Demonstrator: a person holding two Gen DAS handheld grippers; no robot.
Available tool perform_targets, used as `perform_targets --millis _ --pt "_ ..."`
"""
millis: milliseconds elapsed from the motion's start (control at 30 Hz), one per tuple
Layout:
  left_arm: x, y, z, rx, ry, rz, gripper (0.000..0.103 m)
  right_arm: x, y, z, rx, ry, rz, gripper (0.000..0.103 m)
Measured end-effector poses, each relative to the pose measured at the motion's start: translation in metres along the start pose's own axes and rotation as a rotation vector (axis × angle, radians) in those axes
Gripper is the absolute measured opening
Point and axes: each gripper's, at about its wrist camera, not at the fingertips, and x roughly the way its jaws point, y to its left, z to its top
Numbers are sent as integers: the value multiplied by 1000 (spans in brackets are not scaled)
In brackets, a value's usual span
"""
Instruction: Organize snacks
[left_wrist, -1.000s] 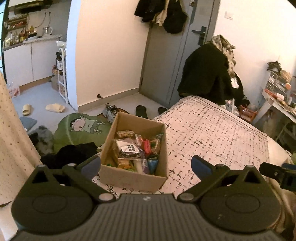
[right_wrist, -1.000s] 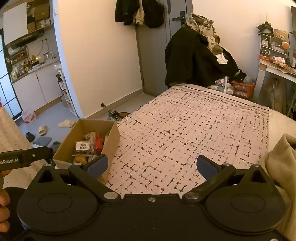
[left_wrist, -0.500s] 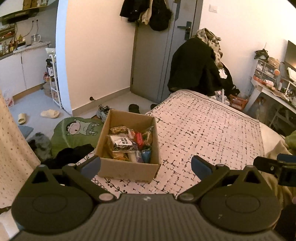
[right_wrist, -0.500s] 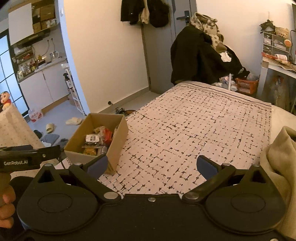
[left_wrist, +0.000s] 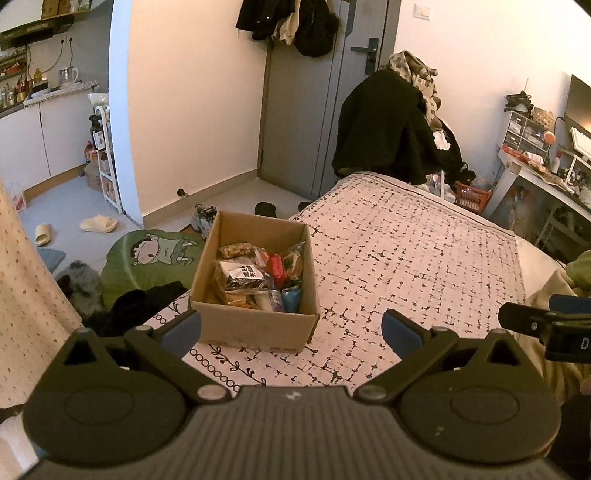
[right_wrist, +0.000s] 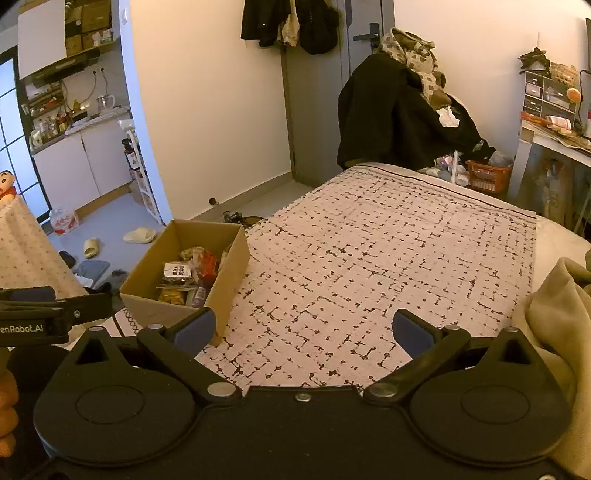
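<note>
1. At the far left, a cream curtain (left_wrist: 26, 280) was seen hanging beside the bed, and a green cartoon rug (left_wrist: 147, 258) was spread on the floor beyond it, with pale slippers (left_wrist: 98, 223) farther back on the grey floor.
2. The cardboard box (left_wrist: 255, 325) was set on the left near corner of the patterned bedspread (left_wrist: 406, 258), its top flaps open and upright.
3. The snacks (left_wrist: 258, 275) were packed inside the box: a black-and-white packet, a red wrapper and a blue packet could be made out among them; the rest were too small to be told apart.
4. The left gripper (left_wrist: 291, 328) was held released and empty, its blue pads spread wide. The box was found straight ahead of it, between the two fingers in that view and just beyond their tips, apart from both.
5. The right gripper (right_wrist: 303, 326) was likewise held spread and empty, aimed over bare bedspread. The box (right_wrist: 184, 280) lay ahead and to the left of it, near its left finger (right_wrist: 194, 328); touching could not be judged.
6. At the right, a beige cloth (right_wrist: 561, 314) was bunched on the bed beside the right finger (right_wrist: 410, 328).
7. Dark coats (left_wrist: 388, 129) were piled at the foot of the bed.
</note>
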Motion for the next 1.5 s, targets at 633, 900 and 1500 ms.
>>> perform_targets --millis 633,900,1500 --pt "1 8 0 2 0 5 103 1 4 0 -13 11 -6 103" --pt "0 6 1 6 1 5 103 3 4 -2 -16 16 -1 103" --pt "0 1 -1 23 5 7 103 4 2 -3 -20 25 2 103"
